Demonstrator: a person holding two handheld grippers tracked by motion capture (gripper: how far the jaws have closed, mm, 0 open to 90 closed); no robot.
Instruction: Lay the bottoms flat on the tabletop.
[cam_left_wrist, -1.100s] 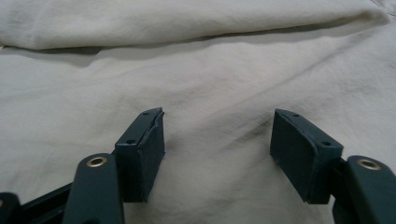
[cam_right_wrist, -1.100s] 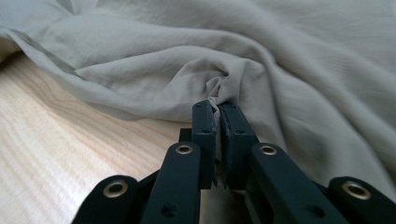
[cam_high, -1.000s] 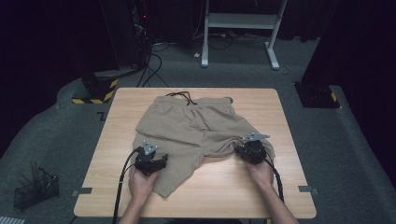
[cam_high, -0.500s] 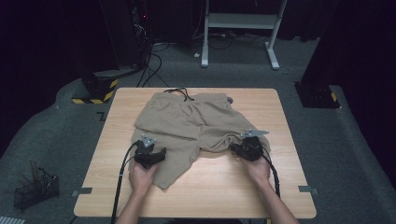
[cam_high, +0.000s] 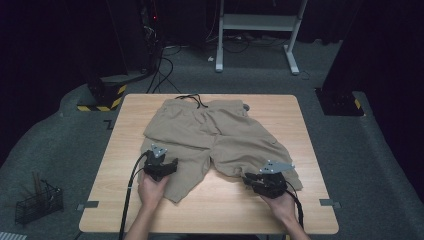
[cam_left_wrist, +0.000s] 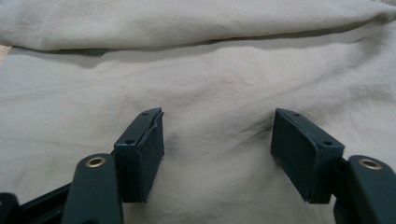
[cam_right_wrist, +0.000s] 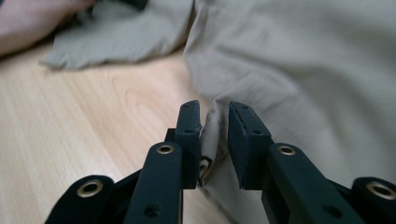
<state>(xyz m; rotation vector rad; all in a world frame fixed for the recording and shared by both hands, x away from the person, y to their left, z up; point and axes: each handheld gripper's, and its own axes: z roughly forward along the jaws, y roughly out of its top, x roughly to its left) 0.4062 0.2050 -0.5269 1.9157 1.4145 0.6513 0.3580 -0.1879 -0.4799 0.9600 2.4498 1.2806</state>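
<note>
table (cam_high: 125, 200): light wood top, I'm watching it from the high view, and it's carrying the whole job.

shorts (cam_high: 215, 135): beige pair spread flat over the middle of the table, waistband on the far side with a dark drawstring (cam_high: 192, 99) poking out at the far edge, both legs running back toward my hands. Looks to me like a lay-it-flat or fold job and we're at the leg-hem stage.

left gripper (cam_high: 161, 165): parked on the left leg near its hem, jaws wide apart. In the left gripper view the pads (cam_left_wrist: 144, 154) stand well apart with cloth lying flat under and beyond them, nothing pinched.

right gripper (cam_high: 265, 181): at the right leg's near hem. Its jaws have just been opening; in the right gripper view a fold of the hem (cam_right_wrist: 211, 135) stands in the narrow gap between them, leaning on one pad but not squeezed by both as far as I can tell. I'd call that a let-go.

next move: my guess is draw the right gripper back clear of the hem without dragging it, then bring the left down to bite its leg edge so the fold can start.
</note>
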